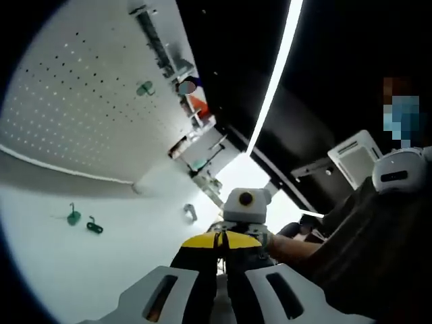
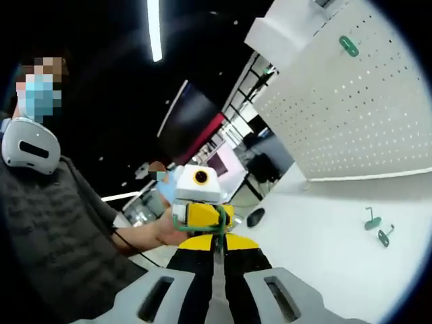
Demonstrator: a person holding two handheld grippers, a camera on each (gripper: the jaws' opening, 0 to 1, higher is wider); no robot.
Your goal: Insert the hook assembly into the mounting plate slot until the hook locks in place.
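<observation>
Both grippers, left and right, meet fingers-narrow on a green hook; align hook squarely with its plate before pressing.

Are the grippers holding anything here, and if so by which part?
A thin green hook piece is pinched between the two grippers, which meet tip to tip: the right gripper grips its lower end, the left gripper its upper end. The exact part cannot be told.

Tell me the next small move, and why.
Probably swing the right gripper toward the pegboard. Its jaws look shut on a green hook, tip to tip with the left gripper and well away from the board, where a mounted hook already hangs.
</observation>
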